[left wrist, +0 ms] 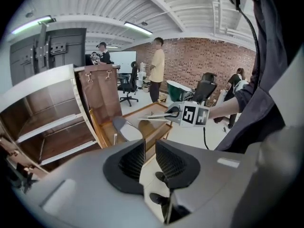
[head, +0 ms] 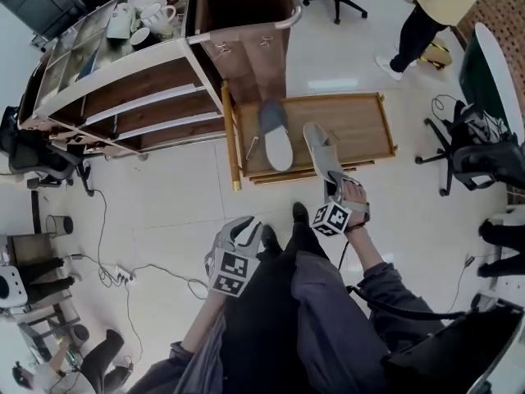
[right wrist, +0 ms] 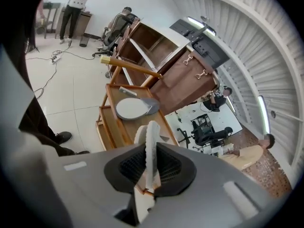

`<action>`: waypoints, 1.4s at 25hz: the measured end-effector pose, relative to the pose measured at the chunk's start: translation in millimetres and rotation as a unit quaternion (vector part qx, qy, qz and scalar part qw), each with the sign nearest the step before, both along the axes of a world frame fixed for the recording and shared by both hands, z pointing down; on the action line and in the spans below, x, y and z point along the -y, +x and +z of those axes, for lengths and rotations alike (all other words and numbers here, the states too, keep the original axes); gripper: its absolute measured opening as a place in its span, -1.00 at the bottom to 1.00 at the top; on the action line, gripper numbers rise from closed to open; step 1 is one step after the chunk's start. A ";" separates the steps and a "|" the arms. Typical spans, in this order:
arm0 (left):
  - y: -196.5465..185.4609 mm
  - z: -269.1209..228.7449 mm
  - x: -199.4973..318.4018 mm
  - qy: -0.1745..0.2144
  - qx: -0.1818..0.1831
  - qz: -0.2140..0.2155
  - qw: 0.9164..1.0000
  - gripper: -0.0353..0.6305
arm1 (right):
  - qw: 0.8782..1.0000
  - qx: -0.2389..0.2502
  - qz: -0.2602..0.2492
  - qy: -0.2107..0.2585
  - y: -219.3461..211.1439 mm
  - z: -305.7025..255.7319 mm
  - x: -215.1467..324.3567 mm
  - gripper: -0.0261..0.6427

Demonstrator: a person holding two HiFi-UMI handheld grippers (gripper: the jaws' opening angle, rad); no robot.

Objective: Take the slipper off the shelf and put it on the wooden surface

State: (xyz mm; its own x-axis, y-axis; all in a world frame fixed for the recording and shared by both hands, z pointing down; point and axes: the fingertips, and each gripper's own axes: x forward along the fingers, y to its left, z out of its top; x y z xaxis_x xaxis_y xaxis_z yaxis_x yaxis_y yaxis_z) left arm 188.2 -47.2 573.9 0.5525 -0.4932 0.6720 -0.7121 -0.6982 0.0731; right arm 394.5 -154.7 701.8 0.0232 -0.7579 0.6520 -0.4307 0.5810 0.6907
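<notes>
One grey slipper [head: 277, 138] lies on the wooden tray-like surface [head: 353, 125] on the floor. The right gripper view shows that slipper [right wrist: 133, 108] from below, its pale sole up. My right gripper [head: 332, 185] is shut on a second grey slipper [head: 322, 154], held on edge over the surface's front rail. Its thin pale sole [right wrist: 151, 146] stands between the pads of that gripper [right wrist: 151, 167]. My left gripper [head: 244, 230] hangs low over the floor, left of my legs. Nothing sits in the narrow gap between the jaws of this gripper [left wrist: 150, 158]. The white-framed wooden shelf [head: 139, 97] stands to the left.
A brown cabinet [head: 246, 23] stands behind the surface. Cups [head: 156, 15] sit on the shelf top. Cables and a power strip [head: 123, 273] lie on the floor at left. Office chairs [head: 472, 150] stand at right, and a person [head: 426, 15] stands at the far right.
</notes>
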 end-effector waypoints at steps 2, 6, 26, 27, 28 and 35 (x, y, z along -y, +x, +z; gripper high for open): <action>0.1 1.4 13.0 -0.004 0.004 -0.025 1.000 -0.70 | 1.000 -0.006 -0.010 -0.016 1.5 19.0 22.0 -0.82; 8.8 -5.8 46.7 -0.003 0.007 -0.073 0.997 -0.70 | 0.997 -0.008 -0.043 -0.056 -3.3 58.1 53.1 -0.78; 60.6 -1.4 66.8 -0.042 0.029 -0.143 0.988 -0.70 | 0.977 0.086 -0.103 -0.163 -0.5 95.8 35.9 -0.05; 64.2 0.1 62.3 -0.045 0.029 -0.143 0.988 -0.70 | 0.979 0.089 -0.105 -0.151 2.0 88.8 35.9 -0.08; 68.3 1.5 57.4 -0.047 0.029 -0.141 0.988 -0.70 | 0.981 0.090 -0.106 -0.138 5.3 81.7 35.8 -0.11; 88.6 10.9 10.4 -0.055 0.021 -0.113 0.992 -0.70 | 0.988 0.122 -0.083 -0.049 15.1 21.7 17.2 -0.57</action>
